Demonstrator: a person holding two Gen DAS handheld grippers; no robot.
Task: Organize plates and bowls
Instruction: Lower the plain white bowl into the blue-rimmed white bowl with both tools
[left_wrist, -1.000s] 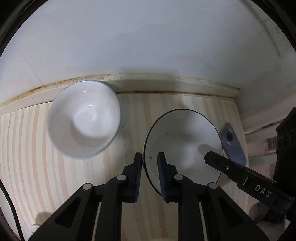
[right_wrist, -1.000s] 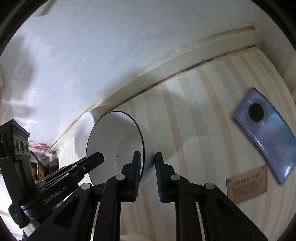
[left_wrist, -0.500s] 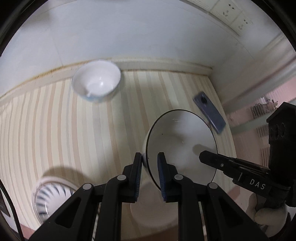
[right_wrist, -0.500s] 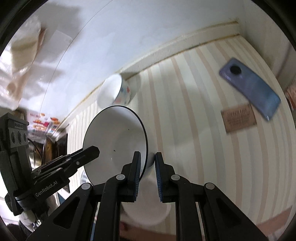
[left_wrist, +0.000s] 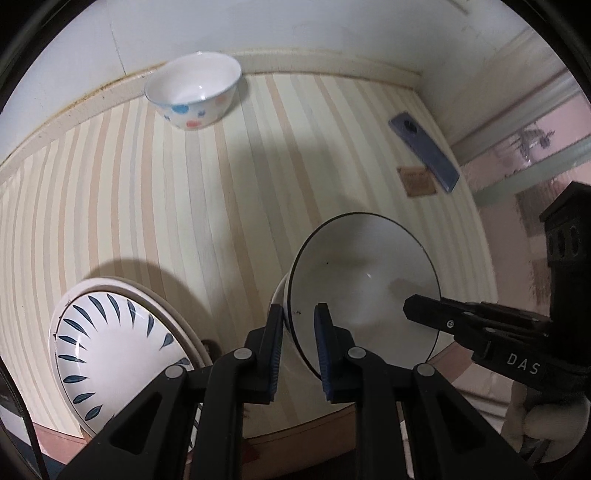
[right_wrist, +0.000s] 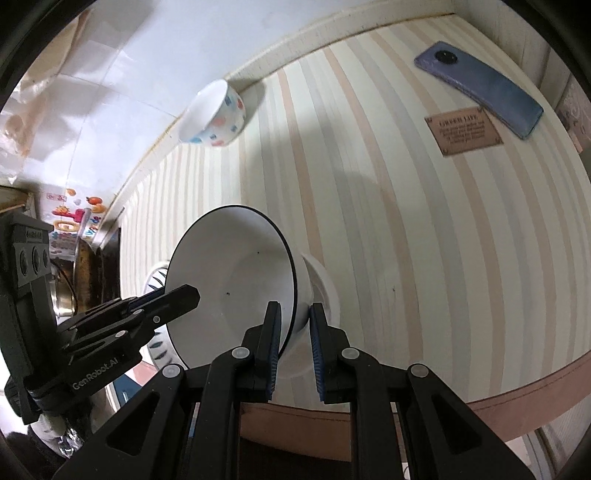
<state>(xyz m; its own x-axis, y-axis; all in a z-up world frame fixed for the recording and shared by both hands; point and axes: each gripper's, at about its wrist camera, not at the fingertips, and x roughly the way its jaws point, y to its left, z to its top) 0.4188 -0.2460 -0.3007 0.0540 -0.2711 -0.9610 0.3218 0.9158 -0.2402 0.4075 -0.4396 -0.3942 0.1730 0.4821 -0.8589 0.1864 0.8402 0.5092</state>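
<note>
I see both tools, left (left_wrist: 298, 325) and right (right_wrist: 293, 321), pinching opposite rims of the bowl (left_wrist: 364, 291) above the surface (left_wrist: 184, 206).

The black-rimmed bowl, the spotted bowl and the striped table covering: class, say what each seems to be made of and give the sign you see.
Black-rimmed bowl: probably glazed ceramic; smooth white surface with a small glint, thin painted rim line.
Spotted bowl: likely glazed ceramic too; glossy white inside, coloured spots on the outside.
Striped table covering: looks like printed vinyl or oilcloth; flat, faintly shiny stripes. Which one, the look leaves open.
</note>
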